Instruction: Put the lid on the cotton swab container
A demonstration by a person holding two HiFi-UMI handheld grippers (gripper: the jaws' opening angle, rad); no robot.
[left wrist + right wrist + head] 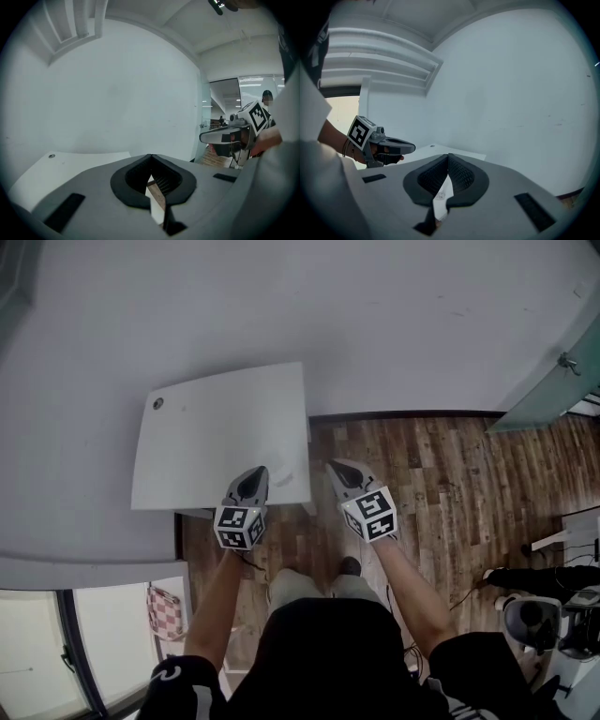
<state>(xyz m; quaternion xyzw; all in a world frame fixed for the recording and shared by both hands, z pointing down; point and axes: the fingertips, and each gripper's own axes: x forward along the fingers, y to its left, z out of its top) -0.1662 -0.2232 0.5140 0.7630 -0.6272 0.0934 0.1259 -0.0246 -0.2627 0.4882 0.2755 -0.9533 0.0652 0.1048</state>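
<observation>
No cotton swab container or lid shows in any view. A small white table point(225, 432) stands against the wall, its top bare except for a small round hole point(157, 403) near the far left corner. My left gripper point(251, 472) hovers at the table's near edge, jaws shut with nothing between them. My right gripper point(339, 468) hangs just right of the table over the floor, also shut and empty. In the left gripper view, the closed jaws point(150, 157) point over the table point(61, 161), with the right gripper point(220, 136) beside them. The right gripper view shows its closed jaws point(449, 156) and the left gripper point(398, 146).
A plain white wall point(375, 315) runs behind the table. Brown wood floor point(441, 474) lies to the right. A glass door point(553, 381) stands at far right, equipment and cables point(544, 615) at lower right, and a checkered bag point(165, 610) by a window at lower left.
</observation>
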